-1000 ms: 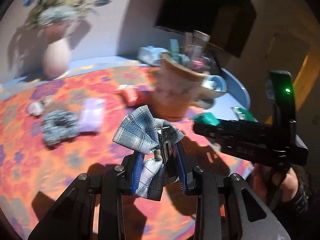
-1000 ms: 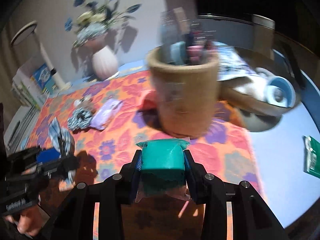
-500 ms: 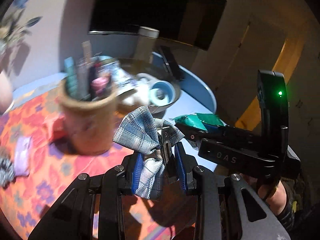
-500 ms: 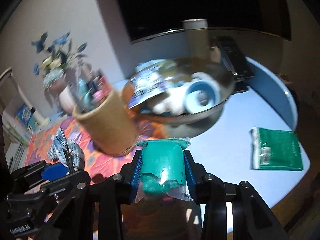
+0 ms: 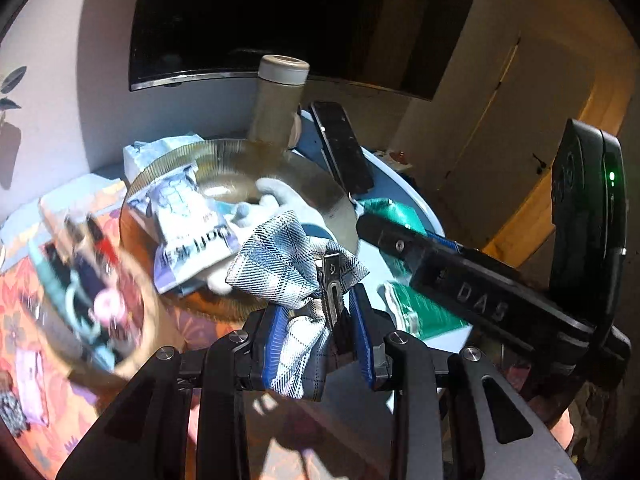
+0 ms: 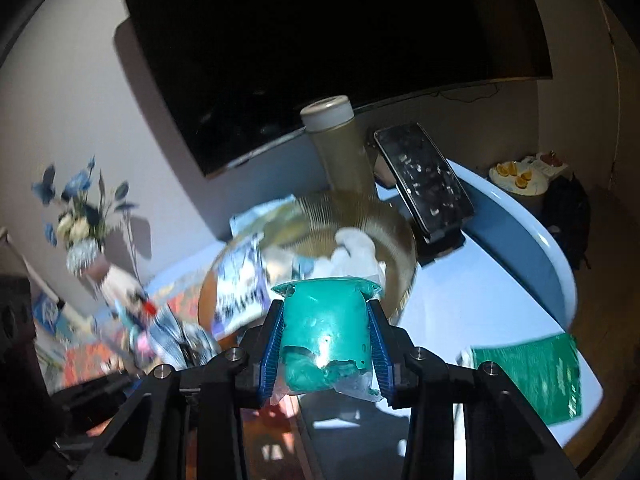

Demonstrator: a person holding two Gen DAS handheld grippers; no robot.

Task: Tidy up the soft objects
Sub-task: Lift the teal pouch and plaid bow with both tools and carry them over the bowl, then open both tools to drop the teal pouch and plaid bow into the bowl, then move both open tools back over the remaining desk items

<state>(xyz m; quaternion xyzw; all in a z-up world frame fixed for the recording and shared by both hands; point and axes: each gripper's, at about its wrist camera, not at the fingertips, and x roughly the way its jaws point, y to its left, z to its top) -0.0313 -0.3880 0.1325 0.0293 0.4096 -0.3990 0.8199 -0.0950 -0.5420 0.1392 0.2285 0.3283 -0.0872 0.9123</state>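
Just beyond both grippers, a ribbed bowl (image 6: 360, 216) sits on the tabletop (image 6: 480, 280). The left gripper (image 5: 318, 336) clamps a plaid bow clip (image 5: 288, 264); the right gripper (image 6: 326, 344) squeezes a teal putty bag (image 6: 324, 320).

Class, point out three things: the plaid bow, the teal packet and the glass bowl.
plaid bow (image 5: 280, 264), left wrist view, on its left wing.
teal packet (image 6: 326, 320), right wrist view, on its front.
glass bowl (image 6: 360, 208), right wrist view, on its ribbed far rim.

Cup of small items (image 5: 92, 304) smeared by motion blur, contents unreadable, vase of flowers (image 6: 86, 240) blurred, bowl (image 5: 224, 160) partly hidden behind plaid cloth (image 5: 288, 268), purple packet (image 5: 30, 384) cut by frame edge, print on green packet (image 6: 536, 376) too small to read.
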